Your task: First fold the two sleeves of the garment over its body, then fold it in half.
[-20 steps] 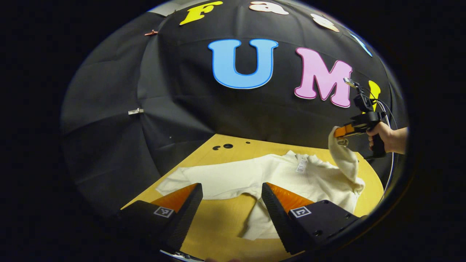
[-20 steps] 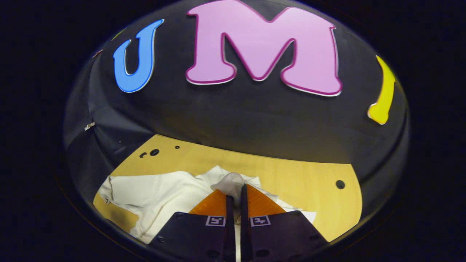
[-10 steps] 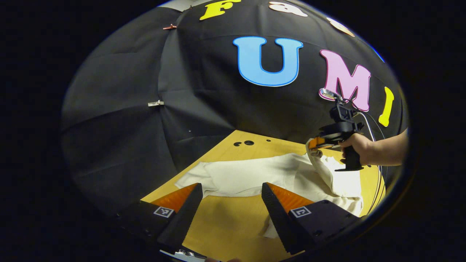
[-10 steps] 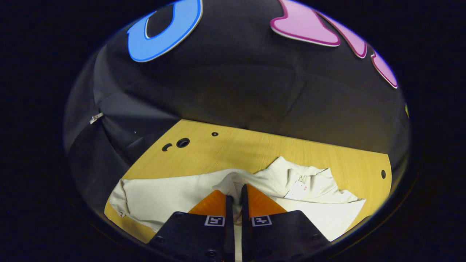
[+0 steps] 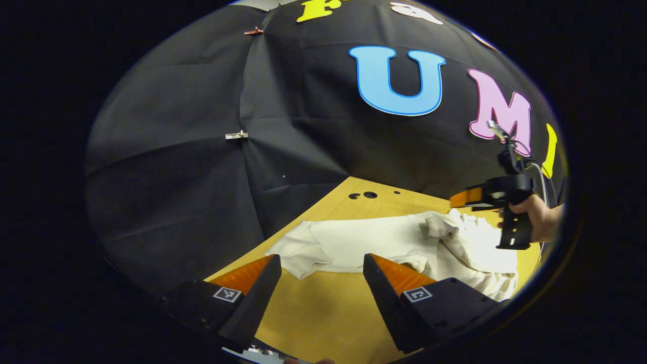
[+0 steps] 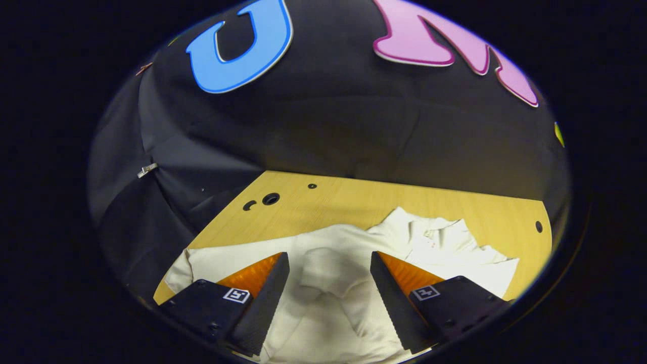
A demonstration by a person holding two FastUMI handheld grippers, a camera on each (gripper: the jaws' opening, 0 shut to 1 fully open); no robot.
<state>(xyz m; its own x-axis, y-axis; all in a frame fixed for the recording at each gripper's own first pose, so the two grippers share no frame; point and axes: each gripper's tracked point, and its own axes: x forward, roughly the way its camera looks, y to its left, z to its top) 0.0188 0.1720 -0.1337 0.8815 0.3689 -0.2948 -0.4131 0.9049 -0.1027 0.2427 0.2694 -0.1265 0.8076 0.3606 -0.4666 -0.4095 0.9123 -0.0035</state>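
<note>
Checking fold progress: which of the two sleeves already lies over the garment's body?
The sleeve lying between the right gripper's open fingers; the other sleeve lies spread out on the table.

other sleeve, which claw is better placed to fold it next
Left. The left claw is open near the flat sleeve on the table; the right claw, open, sits over the sleeve already folded.
</note>
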